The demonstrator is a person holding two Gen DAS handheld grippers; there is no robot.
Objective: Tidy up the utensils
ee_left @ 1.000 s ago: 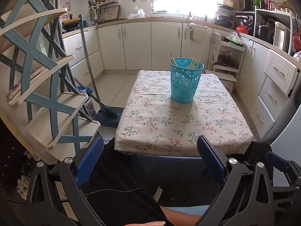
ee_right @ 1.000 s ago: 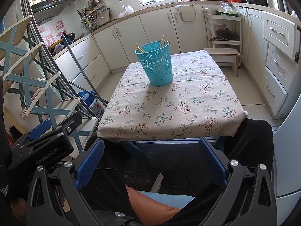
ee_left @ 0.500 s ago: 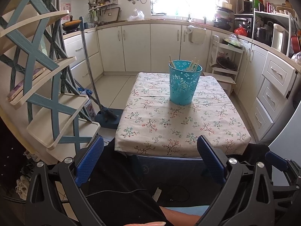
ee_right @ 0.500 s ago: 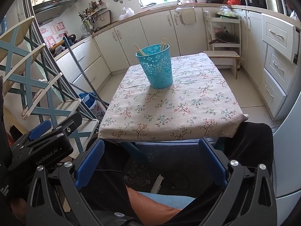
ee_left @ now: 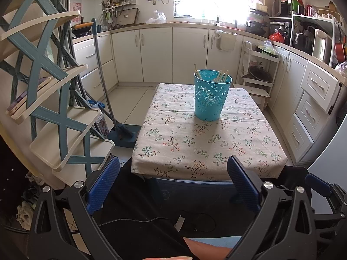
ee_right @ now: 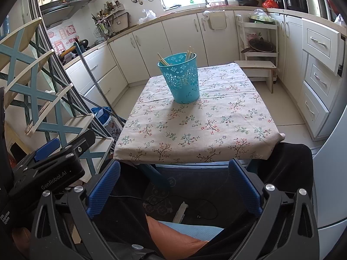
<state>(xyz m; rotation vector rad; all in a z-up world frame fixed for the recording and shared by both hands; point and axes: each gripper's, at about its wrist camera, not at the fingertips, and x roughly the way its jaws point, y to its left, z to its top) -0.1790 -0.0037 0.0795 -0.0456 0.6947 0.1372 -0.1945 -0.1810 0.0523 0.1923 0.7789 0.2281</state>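
A teal perforated cup (ee_left: 211, 96) stands upright toward the far side of a small table with a floral cloth (ee_left: 208, 143). Wooden chopsticks (ee_left: 221, 75) stick out of its top. The cup also shows in the right wrist view (ee_right: 182, 79). My left gripper (ee_left: 173, 181) is open and empty, held low in front of the table's near edge, well short of the cup. My right gripper (ee_right: 173, 182) is open and empty, also low before the near edge. The left gripper's body (ee_right: 47, 169) shows at the left of the right wrist view.
A blue-and-cream tiered shelf rack (ee_left: 49, 99) stands at the left. A mop (ee_left: 106, 95) leans beside it. White kitchen cabinets (ee_left: 173, 52) line the back and right. A small white stool (ee_right: 256, 69) stands behind the table. A person's legs lie below the grippers.
Both grippers have pulled back slightly from the table, so the cup looks a little farther away. Both stay open and empty.
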